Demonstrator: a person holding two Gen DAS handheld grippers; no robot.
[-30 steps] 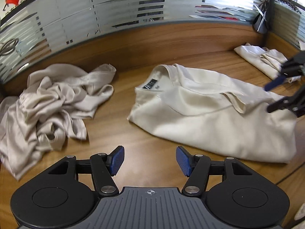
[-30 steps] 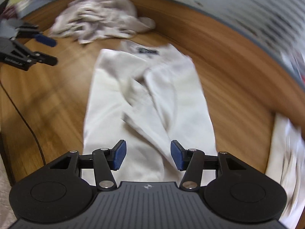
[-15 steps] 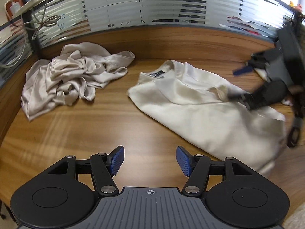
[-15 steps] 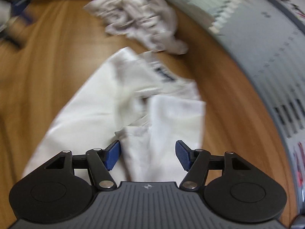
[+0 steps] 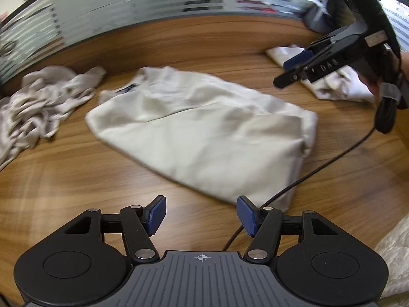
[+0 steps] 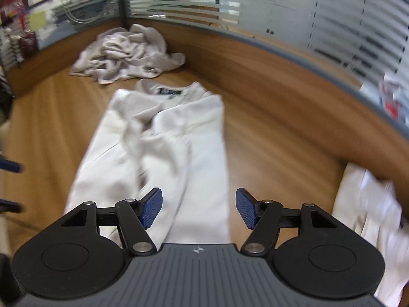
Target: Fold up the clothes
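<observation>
A cream shirt lies partly folded on the wooden desk, its dark neck label toward the far wall. In the right wrist view the same shirt stretches away from me, both sides folded inward. My left gripper hovers open over bare wood just short of the shirt's near edge, nothing between its blue pads. My right gripper is open above the shirt's lower end, holding nothing. In the left wrist view the right gripper hangs in the air at the upper right, clear of the cloth.
A crumpled heap of beige clothes lies at the desk's far left, and folded white garments sit at the far right. A black cable runs across the shirt's corner. A frosted glass partition and wooden rim bound the desk.
The right gripper let go of the folded-over sleeve, widened and pulled back up from the shirt. The left gripper travelled sideways along the desk toward the shirt's hem, staying open.
</observation>
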